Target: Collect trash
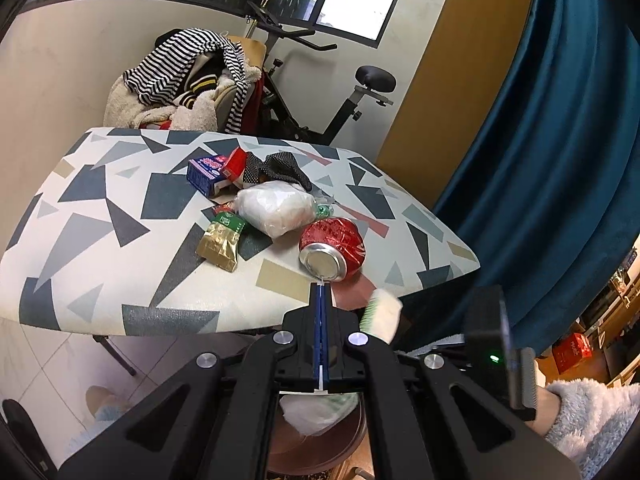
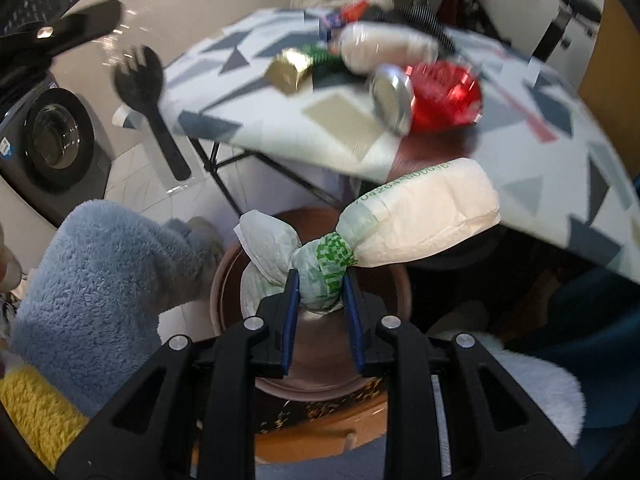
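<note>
Trash collection is under way at the edge of the folding table covered with a white cloth printed in grey and blue triangles. The right gripper is clamped on the twisted waist of a white paper-and-plastic wrapper with green print. Gripping at the narrow twisted section gives the blue pads a firm, compact purchase, while the bulky ends hang free on either side. The wrapper is held off the table, directly above the round brown bin standing on the floor below the table edge. This position suggests a release into the bin is the step in hand. A white crumpled item appears to lie in the bin already.

The left gripper has its fingers pressed together with nothing between them. It hovers just in front of the table edge, pointing at the crushed red aluminium drink can lying on its side with its silver end facing the gripper. That alignment suggests the can is the likely next pick.

Remaining trash on the table:
- gold foil packet with green label, just left of the can;
- white crumpled plastic bag, behind the can;
- blue cardboard carton, further back;
- black dotted cloth item, beside the carton.

Most of the task is still to be done.
</note>
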`<state>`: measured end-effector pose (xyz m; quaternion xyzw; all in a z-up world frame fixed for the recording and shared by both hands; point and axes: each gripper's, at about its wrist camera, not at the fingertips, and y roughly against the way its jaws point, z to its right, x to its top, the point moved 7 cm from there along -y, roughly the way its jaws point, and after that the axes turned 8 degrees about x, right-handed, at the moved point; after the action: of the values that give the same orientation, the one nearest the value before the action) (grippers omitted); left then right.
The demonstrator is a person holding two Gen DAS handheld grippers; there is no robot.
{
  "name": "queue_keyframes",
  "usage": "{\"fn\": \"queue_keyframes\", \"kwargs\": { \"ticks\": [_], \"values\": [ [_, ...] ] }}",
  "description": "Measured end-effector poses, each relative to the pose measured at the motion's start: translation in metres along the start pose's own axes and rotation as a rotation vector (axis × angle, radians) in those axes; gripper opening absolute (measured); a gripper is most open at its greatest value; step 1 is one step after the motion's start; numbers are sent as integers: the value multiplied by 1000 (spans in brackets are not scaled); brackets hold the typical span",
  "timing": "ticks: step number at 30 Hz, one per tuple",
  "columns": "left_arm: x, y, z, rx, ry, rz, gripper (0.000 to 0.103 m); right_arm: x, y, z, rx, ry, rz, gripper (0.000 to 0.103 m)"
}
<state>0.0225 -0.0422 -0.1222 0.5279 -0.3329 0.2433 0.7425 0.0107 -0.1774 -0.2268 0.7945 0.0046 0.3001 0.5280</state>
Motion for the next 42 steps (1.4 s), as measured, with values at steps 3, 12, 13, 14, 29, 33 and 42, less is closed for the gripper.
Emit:
{"fn": "queue_keyframes", "kwargs": {
  "ticks": [3, 12, 13, 14, 29, 33, 42],
  "values": [
    [-2, -3, -2, -3, 9, -8, 1, 0, -16, 4, 54, -50, -42, 27],
    [-6, -9, -2, -15, 13, -19, 1, 12, -33, 13, 128, -129, -37, 51],
    [-6, -10, -1, -16, 12, -20, 1, 14, -32, 14, 130, -127, -25, 52],
    [-7, -12, -1, -17, 10, -22, 1, 17, -28, 14, 135, -120, -5, 59],
    [-42, -41, 2, -122, -75, -25, 1, 29, 54, 39, -11, 165, 319, 97],
    [-63, -58, -1, -134, -74, -59, 1, 31, 54, 47, -7, 110, 346, 97],
    [-91, -89, -12, -116, -46, -133, 1, 38, 36, 57, -80, 52, 338, 97]
  ]
}}
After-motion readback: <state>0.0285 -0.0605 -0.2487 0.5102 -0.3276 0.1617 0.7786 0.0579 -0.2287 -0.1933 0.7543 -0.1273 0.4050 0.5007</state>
